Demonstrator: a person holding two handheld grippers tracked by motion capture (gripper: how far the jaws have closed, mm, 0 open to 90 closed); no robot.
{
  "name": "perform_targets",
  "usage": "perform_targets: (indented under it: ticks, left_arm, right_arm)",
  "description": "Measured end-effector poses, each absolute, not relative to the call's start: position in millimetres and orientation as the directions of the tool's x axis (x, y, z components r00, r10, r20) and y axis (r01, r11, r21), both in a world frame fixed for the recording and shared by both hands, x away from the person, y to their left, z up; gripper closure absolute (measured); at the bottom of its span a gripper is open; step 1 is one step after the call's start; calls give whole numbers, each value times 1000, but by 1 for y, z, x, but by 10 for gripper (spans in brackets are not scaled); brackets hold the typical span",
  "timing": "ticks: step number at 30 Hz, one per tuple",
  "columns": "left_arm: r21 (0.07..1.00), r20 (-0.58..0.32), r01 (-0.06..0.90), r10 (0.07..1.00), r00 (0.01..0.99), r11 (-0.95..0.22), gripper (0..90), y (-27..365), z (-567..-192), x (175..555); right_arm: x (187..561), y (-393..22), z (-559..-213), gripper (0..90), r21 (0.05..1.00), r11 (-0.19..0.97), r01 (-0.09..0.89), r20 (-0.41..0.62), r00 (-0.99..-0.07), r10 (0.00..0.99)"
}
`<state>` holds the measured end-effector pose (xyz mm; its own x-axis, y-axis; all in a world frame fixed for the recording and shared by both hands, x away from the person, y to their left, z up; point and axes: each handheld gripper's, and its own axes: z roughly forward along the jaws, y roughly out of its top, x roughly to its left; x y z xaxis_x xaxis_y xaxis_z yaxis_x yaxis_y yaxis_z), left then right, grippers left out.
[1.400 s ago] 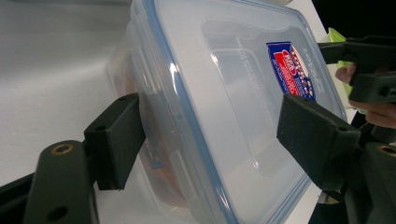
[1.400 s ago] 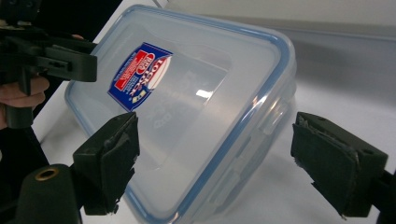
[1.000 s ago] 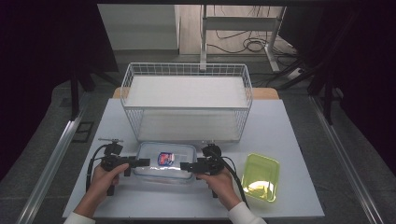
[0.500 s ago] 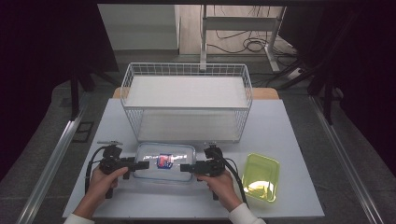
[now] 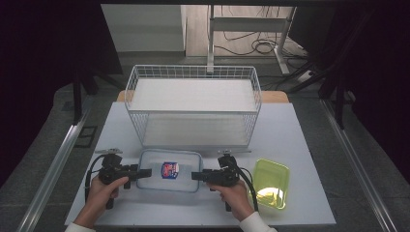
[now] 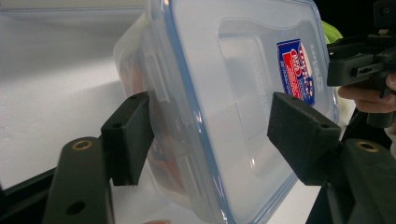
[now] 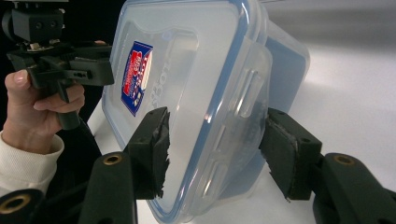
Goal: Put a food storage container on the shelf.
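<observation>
Sitting flat near the front edge of the white tabletop (image 5: 300, 140) is a clear plastic food box with a blue-rimmed lid and a red and blue sticker (image 5: 168, 170). The left gripper (image 5: 143, 173) reaches in at the box's left end, and the right gripper (image 5: 195, 176) reaches in at its right end. The left gripper's jaws have just been closing, and the lid's edge and side latch sit between them. In the left gripper view one black pad (image 6: 130, 136) looks to be just at the box's side wall, while the other pad (image 6: 301, 135) stands a little off the lid top, so the box is not yet squeezed. The right gripper's jaws have just been closing too, with the other end latch between them. In the right gripper view one worn pad (image 7: 152, 149) sits right by the lid's rim, and the other pad (image 7: 285, 156) is close beside the box wall; I cannot tell if they press. A yellow-green plastic tray (image 5: 270, 182) lies near the front right corner. A white wire basket (image 5: 193, 108) stands toward the back edge, behind the box.
</observation>
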<state>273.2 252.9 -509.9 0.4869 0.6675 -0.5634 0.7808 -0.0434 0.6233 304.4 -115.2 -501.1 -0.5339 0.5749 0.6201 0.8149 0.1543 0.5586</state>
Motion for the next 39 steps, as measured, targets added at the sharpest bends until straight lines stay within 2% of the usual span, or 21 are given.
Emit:
perform_targets:
  ticks: [16,39]
  left_arm:
    - [641,-579,766,624,525,-50,415,263,-509,269]
    - [668,-578,743,594,560,-50,479,270,-507,264]
  right_arm:
    - [296,-117,-499,463,595,165,787,592,-567,572]
    - [289,-118,-497,480,625,160,764,571,-587,574]
